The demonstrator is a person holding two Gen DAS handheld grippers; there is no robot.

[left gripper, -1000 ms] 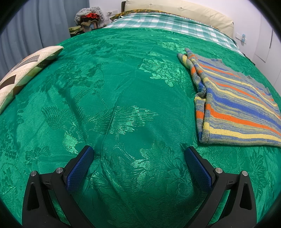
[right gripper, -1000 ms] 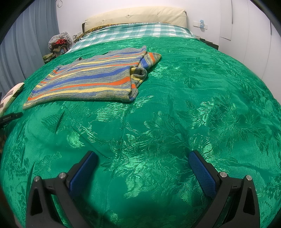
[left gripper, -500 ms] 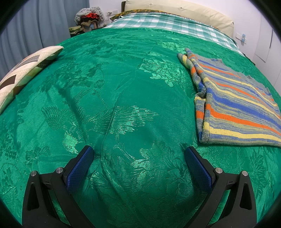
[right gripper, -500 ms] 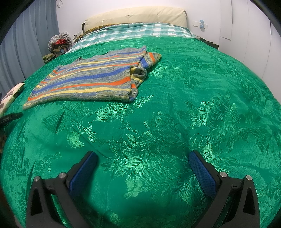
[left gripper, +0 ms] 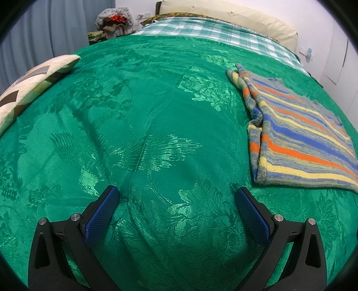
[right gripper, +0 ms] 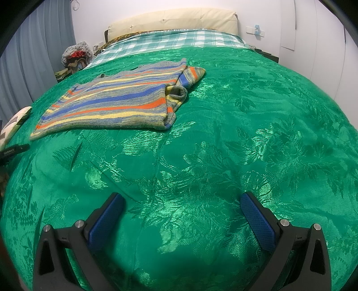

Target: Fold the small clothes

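Observation:
A small striped knit sweater [left gripper: 297,134] in grey, blue, orange and yellow lies flat on the green bedspread, one sleeve folded in along its side. In the left wrist view it is at the right; in the right wrist view the sweater [right gripper: 116,103] is at the upper left. My left gripper [left gripper: 176,197] hovers open over bare bedspread, left of and nearer than the sweater. Open as well, my right gripper [right gripper: 182,201] hangs over bare bedspread, to the right of the sweater and nearer than it. Nothing is between either pair of blue pads.
The green patterned bedspread [left gripper: 138,107] covers the bed. A patchwork cushion [left gripper: 29,82] lies at its left edge. A checked sheet [right gripper: 170,40] and cream headboard [right gripper: 179,20] are at the far end. Clutter [left gripper: 113,22] sits by the curtain. A black object [right gripper: 13,151] lies at the left edge.

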